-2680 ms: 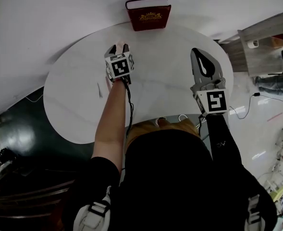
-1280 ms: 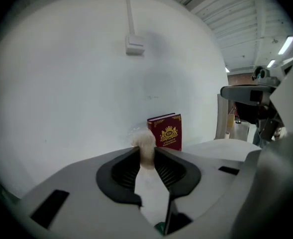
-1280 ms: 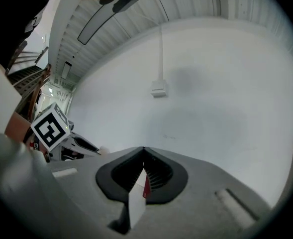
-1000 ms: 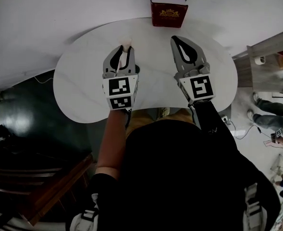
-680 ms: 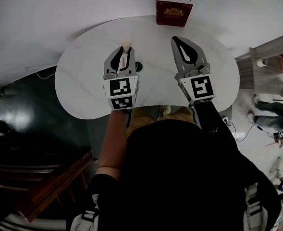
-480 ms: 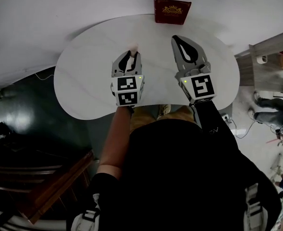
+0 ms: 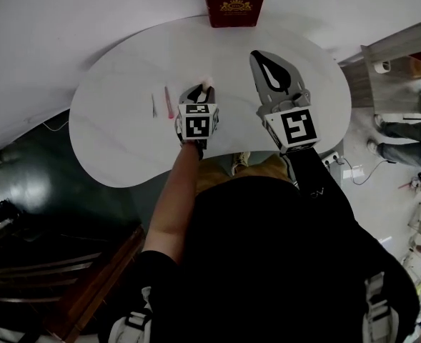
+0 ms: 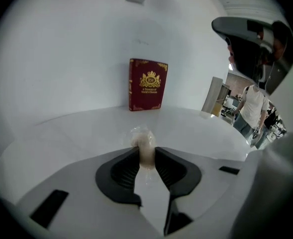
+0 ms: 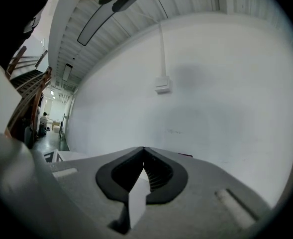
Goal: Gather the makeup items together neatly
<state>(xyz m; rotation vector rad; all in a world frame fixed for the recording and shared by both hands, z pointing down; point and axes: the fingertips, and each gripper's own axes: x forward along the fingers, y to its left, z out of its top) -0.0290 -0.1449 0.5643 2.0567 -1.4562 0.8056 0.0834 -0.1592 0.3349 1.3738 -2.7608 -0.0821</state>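
Left jaws: shut narrowly on a tube (image 8: 144, 139), which is pinched between the two pads near their tips.
Tube: pale beige, with a clear wrapped end that stands out past the tips. It is held over the middle of the table (image 7: 124, 148). Whether its end touches the top cannot be told.
Left gripper (image 8: 146, 153): slanted down toward the far edge, with its marker cube turned up to the head view.
Pink stick (image 7: 167, 102): laid flat on the table, just left of the left gripper, between it and the left edge, with its length run toward the far edge.
Grey stick (image 7: 154, 106): laid flat on the left side of the pink stick, near it but apart, roughly parallel to it.
Right jaws: brought together, with nothing between them.
Right gripper (image 9: 144, 149): held above the right half of the table, well apart from the tube and pointed at the wall (image 9: 211, 83).
Book (image 7: 233, 7): dark red with a gold crest, stood upright at the far edge, against the wall.
Wall: white and plain, with a small box (image 9: 162, 85) fixed on it.
Person (image 8: 250, 106): seen standing in the background beyond the right edge, in the left gripper view.
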